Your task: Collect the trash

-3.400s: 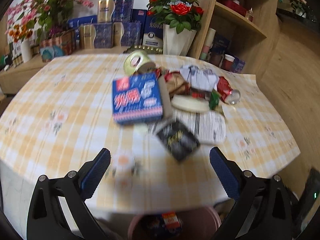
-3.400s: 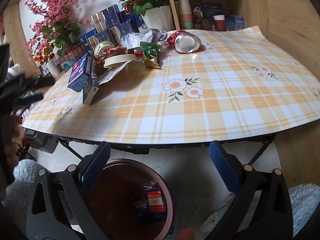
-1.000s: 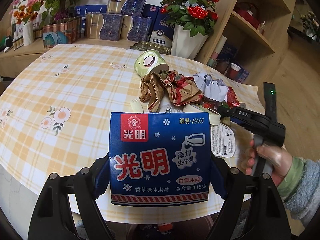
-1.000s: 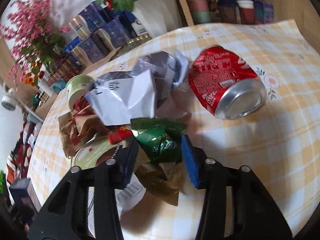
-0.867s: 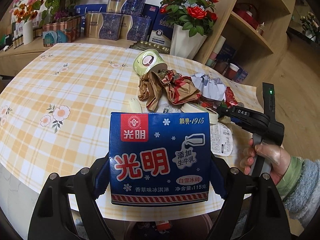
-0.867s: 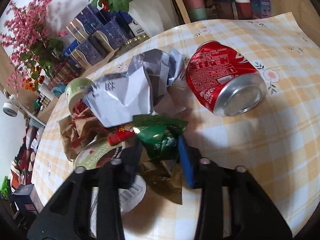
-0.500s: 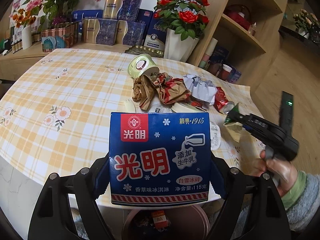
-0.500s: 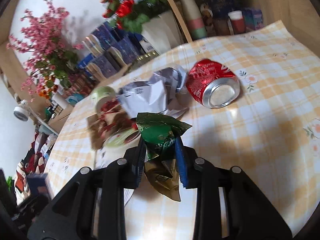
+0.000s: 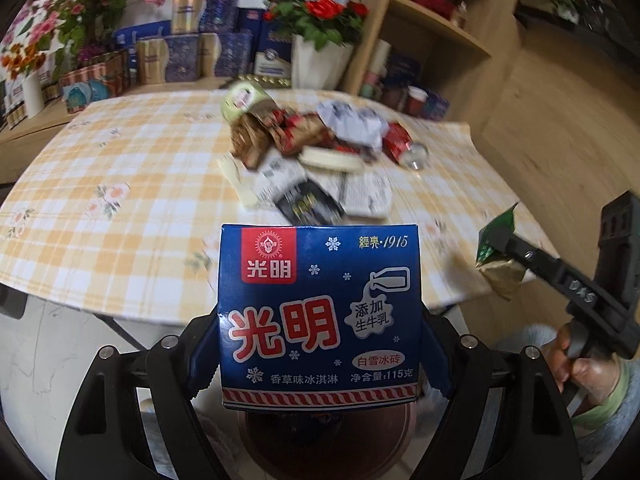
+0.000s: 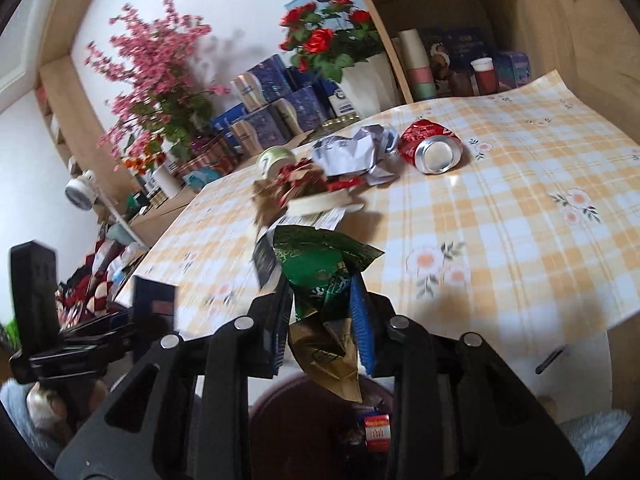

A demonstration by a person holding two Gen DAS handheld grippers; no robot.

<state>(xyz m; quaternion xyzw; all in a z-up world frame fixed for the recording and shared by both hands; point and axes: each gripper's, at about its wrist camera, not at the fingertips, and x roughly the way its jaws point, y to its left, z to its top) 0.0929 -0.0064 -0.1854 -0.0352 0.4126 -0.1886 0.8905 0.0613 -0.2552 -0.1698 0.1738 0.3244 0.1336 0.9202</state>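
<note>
My left gripper [image 9: 320,344] is shut on a blue ice-cream carton [image 9: 318,312] and holds it off the table's near edge, above a dark red trash bin [image 9: 320,440]. My right gripper [image 10: 322,320] is shut on a crumpled green and gold wrapper [image 10: 320,272], also above the bin [image 10: 304,420]; it shows in the left wrist view [image 9: 496,264] too. On the checked table [image 9: 120,184] lie a red can [image 10: 434,148], crumpled paper [image 10: 356,152], brown wrappers [image 9: 280,136], a green cup [image 9: 242,100] and a black packet [image 9: 310,204].
Rose pots [image 9: 316,32], boxes [image 9: 192,52] and a wooden shelf unit [image 9: 432,40] stand behind the table. The bin holds a small packet [image 10: 376,432]. The left gripper shows at the left of the right wrist view [image 10: 80,344].
Both grippers have pulled back from the table with their loads and now hang over the bin. The right one lifted the green wrapper away from the pile.
</note>
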